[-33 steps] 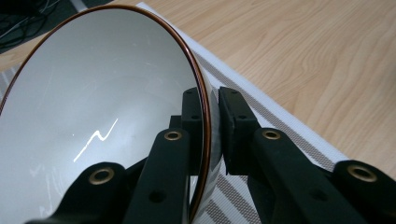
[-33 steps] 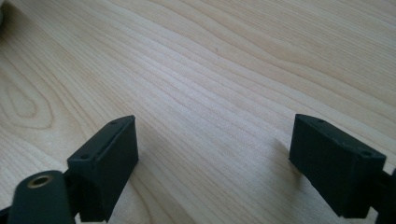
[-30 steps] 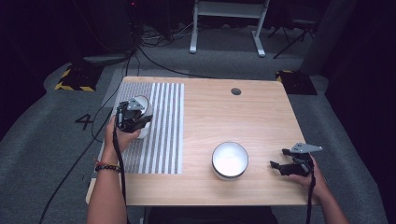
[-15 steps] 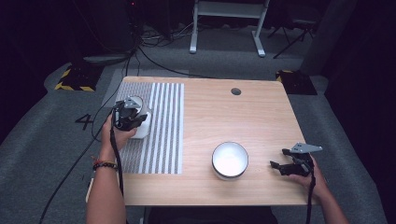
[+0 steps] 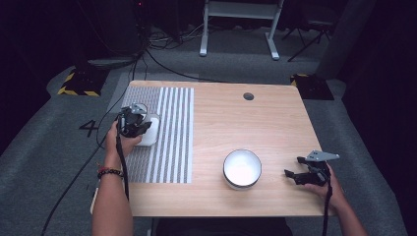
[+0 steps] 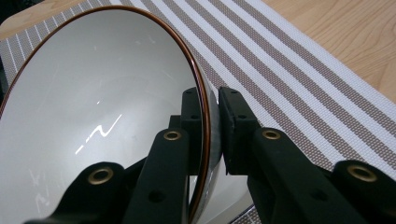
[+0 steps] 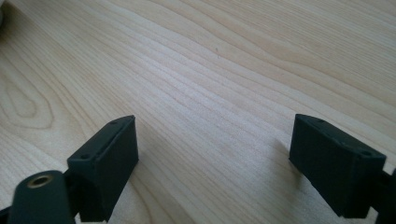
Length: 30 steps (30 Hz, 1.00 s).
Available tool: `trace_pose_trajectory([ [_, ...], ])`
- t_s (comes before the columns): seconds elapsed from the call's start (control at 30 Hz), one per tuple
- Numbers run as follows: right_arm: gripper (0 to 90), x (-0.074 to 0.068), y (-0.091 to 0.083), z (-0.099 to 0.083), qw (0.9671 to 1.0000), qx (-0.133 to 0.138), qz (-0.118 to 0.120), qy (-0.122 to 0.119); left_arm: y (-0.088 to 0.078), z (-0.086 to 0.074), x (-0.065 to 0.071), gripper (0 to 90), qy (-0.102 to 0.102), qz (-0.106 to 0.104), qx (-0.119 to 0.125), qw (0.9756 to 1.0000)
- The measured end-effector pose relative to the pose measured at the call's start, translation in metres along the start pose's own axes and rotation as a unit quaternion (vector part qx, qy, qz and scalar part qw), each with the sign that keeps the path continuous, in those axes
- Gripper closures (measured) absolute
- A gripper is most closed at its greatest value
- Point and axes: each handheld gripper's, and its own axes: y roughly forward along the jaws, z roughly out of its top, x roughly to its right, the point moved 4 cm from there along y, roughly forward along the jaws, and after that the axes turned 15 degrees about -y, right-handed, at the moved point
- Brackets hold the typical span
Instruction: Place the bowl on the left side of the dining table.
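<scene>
Left gripper (image 6: pixel 212 126) jaws clenched on the rim of a white bowl with brown edge (image 6: pixel 102 107), one pad inside, one outside, so the bowl hangs tilted over the striped placemat (image 5: pixel 172 132) at 9 o'clock on the worktop (image 5: pixel 275 123). Likely a carry grip. Right gripper (image 7: pixel 212 163) jaws released, resting idle at 4 o'clock, just beside a second white bowl (image 5: pixel 242 168).

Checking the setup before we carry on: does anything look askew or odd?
Only the brown-rimmed bowl: it stands tilted on the striped mat, its rim pinched by the left gripper. The white bowl sits upright; the right gripper hangs open.
</scene>
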Motion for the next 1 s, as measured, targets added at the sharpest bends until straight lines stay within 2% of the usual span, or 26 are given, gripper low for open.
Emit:
trace_pose_trajectory([
  [0.13, 15.6, 0.0, 0.0, 0.0, 1.0, 0.0, 0.0, 0.0, 0.004, -0.001, 0.0, 80.9, -0.001, 0.004, -0.005, 1.0],
  [0.2, 15.6, 0.0, 0.0, 0.0, 1.0, 0.0, 0.0, 0.0, 0.006, -0.001, 0.0, 80.8, -0.004, -0.001, -0.002, 1.0],
  [0.33, 15.6, 0.0, 0.0, 0.0, 1.0, 0.001, -0.001, 0.001, 0.01, -0.002, 0.001, 80.9, 0.002, 0.012, -0.01, 0.9999],
  [0.37, 15.6, 0.0, 0.0, 0.0, 1.0, 0.0, -0.001, 0.001, 0.011, -0.003, 0.002, 80.9, 0.003, 0.009, -0.015, 0.9998],
  [0.4, 15.6, 0.0, 0.0, 0.0, 1.0, 0.0, -0.001, 0.0, 0.012, -0.003, 0.002, 80.9, 0.01, 0.017, -0.016, 0.9997],
  [0.43, 15.6, 0.0, 0.0, 0.0, 1.0, 0.0, -0.001, 0.002, 0.014, -0.004, 0.003, 80.9, 0.004, 0.012, -0.018, 0.9997],
  [0.53, 15.6, 0.0, 0.0, 0.0, 1.0, 0.0, -0.001, 0.002, 0.017, -0.005, 0.002, 80.8, 0.009, 0.016, -0.015, 0.9997],
  [0.7, 15.6, 0.0, 0.0, 0.0, 1.0, 0.001, -0.001, 0.002, 0.026, -0.014, 0.0, 80.8, 0.008, 0.027, -0.027, 0.9992],
  [0.8, 15.6, 0.0, 0.0, 0.0, 1.0, 0.0, -0.001, 0.001, 0.025, -0.015, -0.002, 80.9, 0.005, 0.025, -0.018, 0.9995],
  [0.9, 15.6, 0.0, 0.0, 0.0, 1.0, 0.0, -0.001, 0.002, 0.025, -0.016, 0.0, 81.0, 0.012, 0.029, -0.022, 0.9993],
  [1.0, 15.6, 0.0, 0.0, 0.0, 1.0, 0.0, -0.001, 0.002, 0.028, -0.016, 0.001, 80.9, 0.006, 0.028, -0.02, 0.9994],
])
